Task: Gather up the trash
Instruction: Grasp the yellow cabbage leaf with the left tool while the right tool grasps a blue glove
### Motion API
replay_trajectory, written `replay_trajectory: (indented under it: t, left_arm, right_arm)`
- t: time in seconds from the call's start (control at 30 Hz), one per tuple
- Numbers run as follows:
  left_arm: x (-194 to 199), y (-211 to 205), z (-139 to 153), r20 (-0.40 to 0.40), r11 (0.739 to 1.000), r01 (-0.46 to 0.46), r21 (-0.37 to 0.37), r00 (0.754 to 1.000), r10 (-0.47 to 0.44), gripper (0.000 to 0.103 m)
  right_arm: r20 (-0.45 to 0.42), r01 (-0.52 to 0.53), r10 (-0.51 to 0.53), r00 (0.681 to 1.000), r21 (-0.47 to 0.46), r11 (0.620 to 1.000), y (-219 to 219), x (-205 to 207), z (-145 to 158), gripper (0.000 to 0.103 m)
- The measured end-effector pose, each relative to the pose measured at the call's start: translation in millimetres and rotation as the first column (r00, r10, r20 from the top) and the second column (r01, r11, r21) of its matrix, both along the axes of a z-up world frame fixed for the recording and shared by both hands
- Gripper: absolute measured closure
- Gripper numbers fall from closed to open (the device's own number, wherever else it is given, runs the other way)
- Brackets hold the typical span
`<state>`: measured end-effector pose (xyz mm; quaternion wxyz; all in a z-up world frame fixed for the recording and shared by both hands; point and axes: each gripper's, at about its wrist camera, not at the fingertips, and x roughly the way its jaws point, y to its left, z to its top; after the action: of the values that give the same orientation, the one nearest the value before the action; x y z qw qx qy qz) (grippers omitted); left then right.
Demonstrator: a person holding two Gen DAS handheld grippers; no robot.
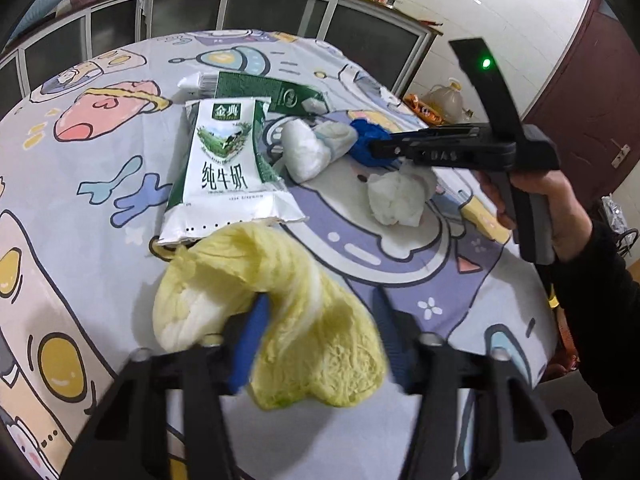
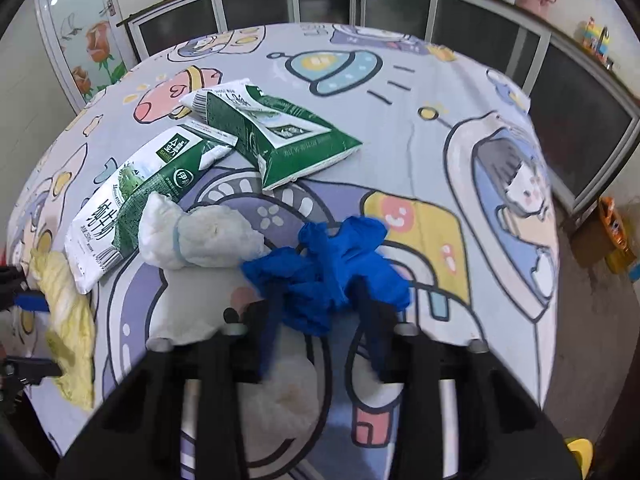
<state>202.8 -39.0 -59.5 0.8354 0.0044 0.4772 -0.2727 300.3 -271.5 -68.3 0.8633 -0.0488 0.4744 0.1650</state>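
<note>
My left gripper (image 1: 320, 320) stands around a yellow cabbage leaf (image 1: 312, 344) on the cartoon tablecloth, jaws apart, one blue pad against the leaf. My right gripper (image 2: 318, 292) has its fingers on either side of a crumpled blue glove (image 2: 332, 264); it also shows in the left wrist view (image 1: 372, 144). A white-green milk pouch (image 1: 224, 172) lies beyond the leaf, with a green milk carton (image 2: 280, 136) behind it. A wadded white tissue (image 2: 200, 236) lies left of the glove, and another tissue wad (image 1: 396, 200) lies under the right gripper.
The round table's cloth (image 2: 400, 92) falls off at the edges. Dark glass-front cabinets (image 2: 400, 8) line the far wall. A maroon door (image 1: 592, 112) and an oil jug (image 1: 444, 100) stand on the floor to the right.
</note>
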Motion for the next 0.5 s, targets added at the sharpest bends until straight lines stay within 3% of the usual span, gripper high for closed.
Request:
replay_trajectory:
  t: [0.03,0.07,0.13,0.33,0.5]
  left_arm:
    - [1,1,-1,0.000,1.000,-0.005,0.006,1.000,0.005,0.077]
    - [1,2,-2,-0.002,1.000,-0.012,0.014,1.000,0.012,0.083]
    - [3,7,-2,-0.015,1.000,-0.023,0.001,1.000,0.023,0.091]
    - [-12,26,23,0.025,0.997,-0.047,-0.063,0.999,0.049,0.093]
    - [-33,42,53,0.087,0.994,-0.053,-0.094,0.994,0.061,0.093]
  right_arm:
    - [0.000,0.000,0.000,1.000,0.000,1.000,0,0,0,0.086]
    - [-0.004,0.003,-0.003,1.000,0.009,1.000,-1,0,1,0.092]
    - [-0.002,0.006,-0.006,1.000,0.033,0.999,-3,-1,4,0.096]
    - [0.019,0.017,-0.020,1.000,0.157,0.987,-18,-19,27,0.098]
    - [0.072,0.017,-0.030,0.997,0.180,0.983,-25,-38,55,0.098]
